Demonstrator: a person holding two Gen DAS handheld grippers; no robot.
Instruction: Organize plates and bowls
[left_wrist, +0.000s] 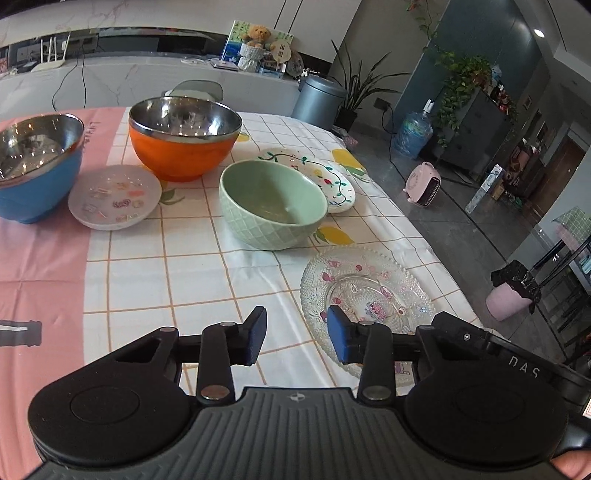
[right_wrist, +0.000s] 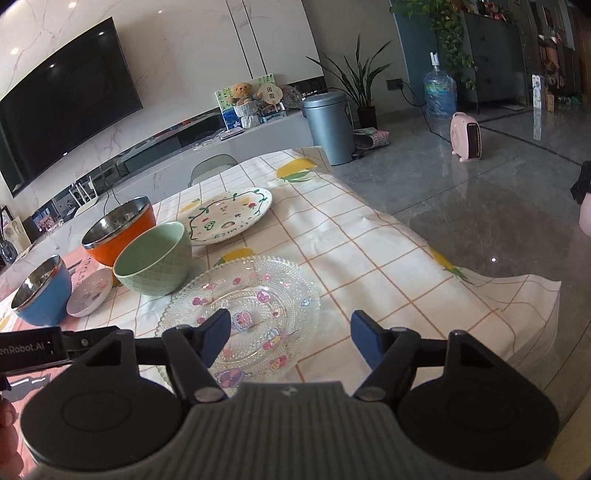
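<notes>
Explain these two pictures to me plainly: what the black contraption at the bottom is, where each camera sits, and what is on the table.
No robot arm here: a person holds a two-finger gripper in each hand, each with a fisheye camera looking along its fingers. One picture comes from the left gripper, the other from the right gripper. Both are open and hold nothing. On the checked tablecloth stand a blue bowl, an orange bowl and a green bowl, with a small pink plate, a painted white plate and a clear glass plate nearest the grippers.
</notes>
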